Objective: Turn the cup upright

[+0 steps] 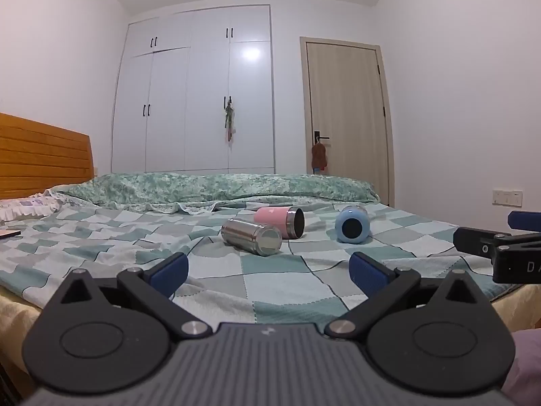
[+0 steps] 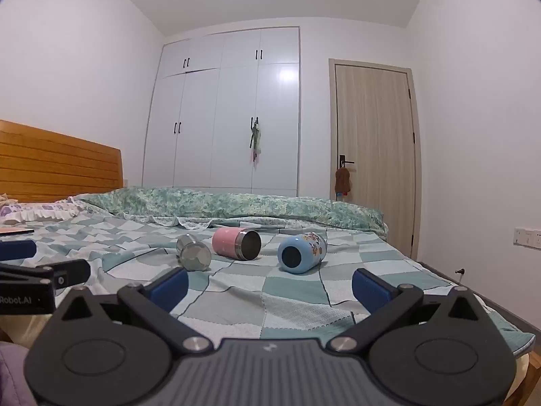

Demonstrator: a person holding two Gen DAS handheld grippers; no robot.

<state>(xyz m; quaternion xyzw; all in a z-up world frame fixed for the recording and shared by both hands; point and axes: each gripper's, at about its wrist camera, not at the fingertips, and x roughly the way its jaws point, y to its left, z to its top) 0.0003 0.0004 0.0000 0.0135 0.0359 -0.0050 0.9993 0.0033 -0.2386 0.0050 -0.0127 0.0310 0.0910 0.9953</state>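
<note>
Three cups are lying sideways mid-bed: silver steel cup (image 1: 252, 235), pink steel-rimmed cup (image 1: 280, 221), blue cartoon cup (image 2: 302, 252) | left tool (image 1: 268, 269) and right tool (image 2: 269, 286) are both gaping wide, empty, hovering at the bed's near edge | blue one is sitting ahead of the right tool, base toward it.

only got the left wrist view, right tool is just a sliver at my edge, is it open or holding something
observer: the right tool is open, with nothing between its fingers.
operator: blue cup looks plain from here, any marking
observer: yes, the blue cup has a cartoon print along its side.
operator: what is the right tool aimed at
observer: its gap points between the pink cup and the blue cup, both lying on their sides.
</note>
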